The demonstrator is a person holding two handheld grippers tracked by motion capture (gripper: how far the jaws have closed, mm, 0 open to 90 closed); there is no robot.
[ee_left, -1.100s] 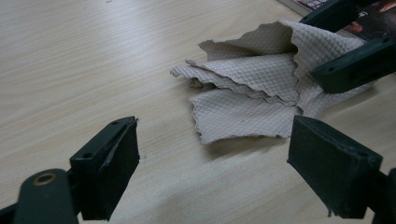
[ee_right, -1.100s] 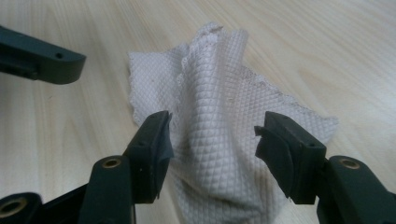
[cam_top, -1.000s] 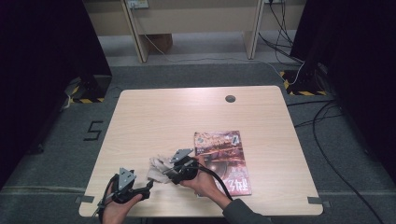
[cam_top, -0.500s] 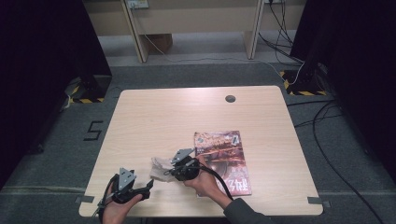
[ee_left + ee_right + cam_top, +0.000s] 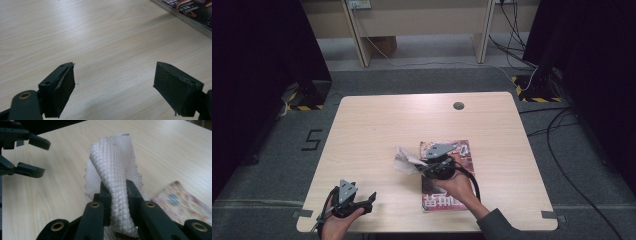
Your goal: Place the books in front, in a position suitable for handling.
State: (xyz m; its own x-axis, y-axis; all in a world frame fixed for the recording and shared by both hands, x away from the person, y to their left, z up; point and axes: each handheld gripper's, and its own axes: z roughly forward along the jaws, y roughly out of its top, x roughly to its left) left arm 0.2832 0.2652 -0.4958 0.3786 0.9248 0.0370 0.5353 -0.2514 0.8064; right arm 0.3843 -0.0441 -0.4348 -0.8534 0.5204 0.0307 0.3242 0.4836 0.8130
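Right claw has just closed and is clamped on the white quilted cloth, held above the tabletop at the magazine's left edge. Cloth extends toward the left claw, which is spread apart, empty and the nearer free claw.

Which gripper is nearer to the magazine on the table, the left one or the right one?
The right. The right gripper sits over the magazine, holding a white cloth at its left edge. The left gripper waits open at the table's near left, apart from it.
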